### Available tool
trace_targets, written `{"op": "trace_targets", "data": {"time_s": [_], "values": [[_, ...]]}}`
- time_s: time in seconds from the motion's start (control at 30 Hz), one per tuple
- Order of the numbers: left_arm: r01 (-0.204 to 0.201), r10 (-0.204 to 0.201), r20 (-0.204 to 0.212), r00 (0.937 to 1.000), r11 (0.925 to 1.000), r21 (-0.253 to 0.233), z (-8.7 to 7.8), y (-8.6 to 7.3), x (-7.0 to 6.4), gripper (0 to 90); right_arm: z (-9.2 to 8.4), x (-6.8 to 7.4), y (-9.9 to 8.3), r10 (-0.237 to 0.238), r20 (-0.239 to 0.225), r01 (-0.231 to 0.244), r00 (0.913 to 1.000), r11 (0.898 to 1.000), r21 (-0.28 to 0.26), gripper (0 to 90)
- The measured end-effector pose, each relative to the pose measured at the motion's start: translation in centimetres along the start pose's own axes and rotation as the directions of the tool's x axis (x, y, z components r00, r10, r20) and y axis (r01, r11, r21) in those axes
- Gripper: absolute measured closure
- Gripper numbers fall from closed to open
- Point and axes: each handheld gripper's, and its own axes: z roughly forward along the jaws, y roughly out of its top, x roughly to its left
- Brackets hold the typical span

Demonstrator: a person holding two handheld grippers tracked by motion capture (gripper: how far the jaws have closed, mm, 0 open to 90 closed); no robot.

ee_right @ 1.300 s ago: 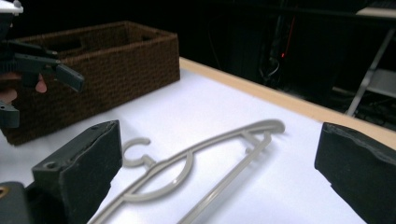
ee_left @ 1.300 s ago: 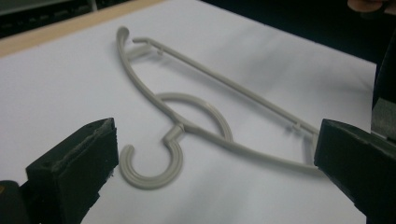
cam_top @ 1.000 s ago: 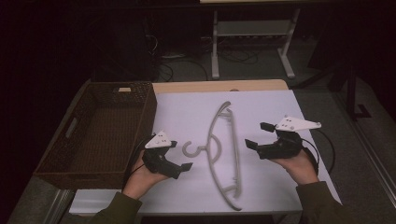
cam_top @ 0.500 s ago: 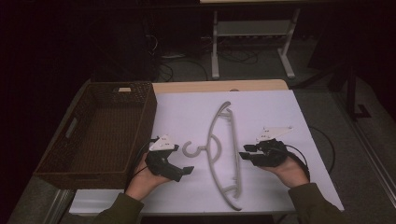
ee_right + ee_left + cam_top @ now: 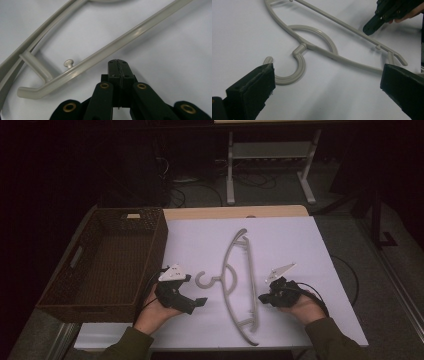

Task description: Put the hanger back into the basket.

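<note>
Wicker basket (image 5: pixel 102 262) at left edge of surface (image 5: pixel 200 240). Left tongs (image 5: pixel 192 304) beside it, jaws spread wide, empty, facing hook of hanger (image 5: pixel 239 285). Grey hanger flat at middle of white surface, hook toward left. Right tongs (image 5: pixel 263 298) just right of hanger bar, jaws just closed tight together, nothing between them.

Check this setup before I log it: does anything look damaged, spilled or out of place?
Nothing stands out. The grey hanger lies flat and whole on the white table cover, the wicker basket sits squarely at its left. The right claw is shut with nothing in it, just short of the hanger's bar.
</note>
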Motion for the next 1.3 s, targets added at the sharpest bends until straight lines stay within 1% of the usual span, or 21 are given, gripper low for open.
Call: {"op": "trace_targets", "data": {"time_s": [0.1, 0.2, 0.27, 0.33, 0.37, 0.4, 0.43, 0.5, 0.53, 0.6, 0.63, 0.67, 0.73, 0.77, 0.87, 1.0, 1.1, 1.17, 1.2, 1.27, 1.3], "values": [[0.002, -0.002, 0.001, 1.0, 1.0, -0.005, 0.0, 0.0, 0.0, 0.0, 0.5, 0.3, 0.2, -0.011, -0.015, 0.012, 0.9998, 1.0, 0.013, 89.5], [0.008, -0.008, 0.002, 1.0, 0.9999, -0.01, -0.1, 0.0, 0.0, 0.0, 0.8, 0.7, 0.5, -0.007, -0.03, 0.008, 0.9995, 1.0, 0.025, 89.5], [0.014, -0.014, 0.002, 0.9999, 0.9998, -0.013, -0.1, 0.1, 0.0, 0.0, 1.0, 0.7, 0.7, -0.019, -0.03, 0.019, 0.9994, 1.0, 0.02, 89.5], [0.018, -0.018, -0.001, 0.9998, 0.9997, -0.014, -0.1, 0.1, 0.0, 0.0, 1.5, 1.4, 1.6, -0.044, -0.041, 0.044, 0.9982, 0.999, 0.015, 89.5], [0.019, -0.019, -0.002, 0.9998, 0.9997, -0.016, -0.1, 0.1, 0.0, 0.0, 1.5, 1.4, 1.6, -0.044, -0.041, 0.044, 0.9982, 0.999, 0.015, 89.5], [0.02, -0.02, -0.004, 0.9998, 0.9997, -0.017, -0.1, 0.1, 0.1, 0.0, 2.0, 2.1, 2.6, -0.06, -0.055, 0.06, 0.9967, 0.998, 0.011, 89.5], [0.02, -0.02, -0.004, 0.9998, 0.9997, -0.017, -0.1, 0.1, 0.1, 0.0, 2.0, 2.1, 2.6, -0.06, -0.055, 0.06, 0.9967, 0.998, 0.011, 89.5], [0.022, -0.022, -0.004, 0.9998, 0.9996, -0.019, -0.2, 0.1, 0.1, 0.0, 2.9, 2.6, 3.5, -0.095, -0.062, 0.096, 0.9935, 0.995, 0.009, 89.5], [0.024, -0.024, -0.004, 0.9997, 0.9995, -0.021, -0.2, 0.1, 0.1, 0.0, 3.2, 2.8, 3.9, -0.103, -0.062, 0.104, 0.9927, 0.995, 0.009, 89.5], [0.024, -0.024, -0.005, 0.9997, 0.9995, -0.02, -0.2, 0.1, 0.1, 0.0, 4.0, 3.3, 4.9, -0.143, -0.073, 0.143, 0.9871, 0.99, 0.001, 89.5], [0.026, -0.026, -0.006, 0.9997, 0.9994, -0.023, -0.2, 0.1, 0.1, 0.0, 4.4, 3.6, 5.4, -0.146, -0.08, 0.147, 0.986, 0.989, -0.001, 89.5], [0.025, -0.025, -0.008, 0.9997, 0.9994, -0.024, -0.3, 0.1, 0.2, 0.0, 5.4, 4.1, 6.4, -0.17, -0.092, 0.17, 0.9812, 0.985, -0.01, 89.5], [0.025, -0.025, -0.007, 0.9997, 0.9994, -0.024, -0.4, 0.1, 0.2, 0.0, 5.7, 4.3, 6.8, -0.167, -0.096, 0.167, 0.9813, 0.986, -0.006, 89.5], [0.027, -0.027, -0.008, 0.9996, 0.9994, -0.023, -0.4, 0.1, 0.2, 0.0, 6.6, 4.5, 7.6, -0.18, -0.107, 0.179, 0.9778, 0.984, -0.015, 89.5], [0.028, -0.028, -0.01, 0.9996, 0.9994, -0.019, -0.5, 0.0, 0.3, 0.0, 7.5, 4.8, 8.5, -0.178, -0.115, 0.176, 0.9774, 0.984, -0.025, 89.5], [0.031, -0.031, -0.01, 0.9995, 0.9992, -0.023, -0.6, -0.1, 0.3, 0.0, 7.4, 4.6, 8.9, -0.182, -0.111, 0.179, 0.9769, 0.983, -0.037, 89.5], [0.034, -0.034, -0.009, 0.9994, 0.9993, -0.018, -0.5, -0.1, 0.3, 0.0, 6.7, 4.1, 8.9, -0.169, -0.104, 0.163, 0.9802, 0.985, -0.057, 89.4], [0.031, -0.032, -0.008, 0.9995, 0.9994, -0.015, -0.5, -0.1, 0.3, 0.0, 6.0, 3.2, 9.1, -0.163, -0.076, 0.157, 0.9837, 0.984, -0.078, 89.4], [0.033, -0.033, -0.008, 0.9994, 0.9993, -0.017, -0.5, 0.0, 0.3, 0.0, 5.4, 2.5, 9.4, -0.123, -0.057, 0.118, 0.9907, 0.989, -0.085, 89.4], [0.034, -0.034, -0.009, 0.9994, 0.9993, -0.016, -0.5, 0.0, 0.2, 0.0, 5.0, 1.2, 9.9, -0.108, -0.026, 0.104, 0.9938, 0.989, -0.101, 89.4], [0.018, -0.019, -0.011, 0.9998, 0.9998, -0.009, -0.5, 0.0, 0.3, 0.0, 4.9, 0.6, 10.2, -0.094, -0.016, 0.092, 0.9954, 0.99, -0.106, 89.4]]}}
